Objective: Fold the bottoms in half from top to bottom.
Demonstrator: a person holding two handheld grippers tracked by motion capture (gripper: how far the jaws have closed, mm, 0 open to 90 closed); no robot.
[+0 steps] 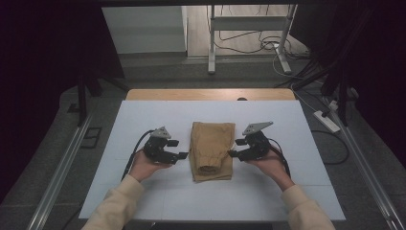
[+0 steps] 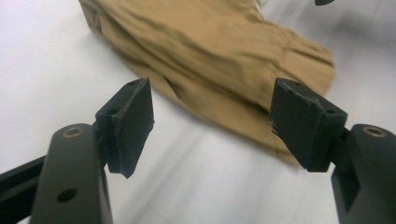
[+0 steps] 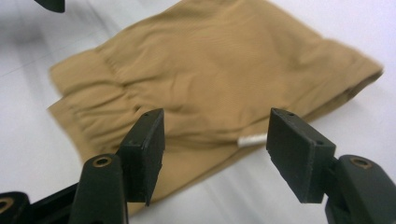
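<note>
A folded tan garment (image 1: 211,150) lies in the middle of the white table sheet (image 1: 143,120). My left gripper (image 1: 180,149) stands just left of it, jaws pointing at its left edge, open and empty. In the left gripper view the open gripper (image 2: 212,123) frames the garment (image 2: 219,60) a little ahead, with bare sheet between the pads. My right gripper (image 1: 233,148) mirrors it at the garment's right edge, open. In the right gripper view the gripper (image 3: 215,154) is open before the garment (image 3: 210,79), and a small white tag (image 3: 252,139) sticks out at the fold's edge.
A wooden table edge (image 1: 210,94) shows beyond the sheet. Metal rails (image 1: 57,172) run along both sides of the table. A stand (image 1: 249,28) and loose cables (image 1: 268,45) are on the floor far behind. A power strip (image 1: 326,120) lies at the right.
</note>
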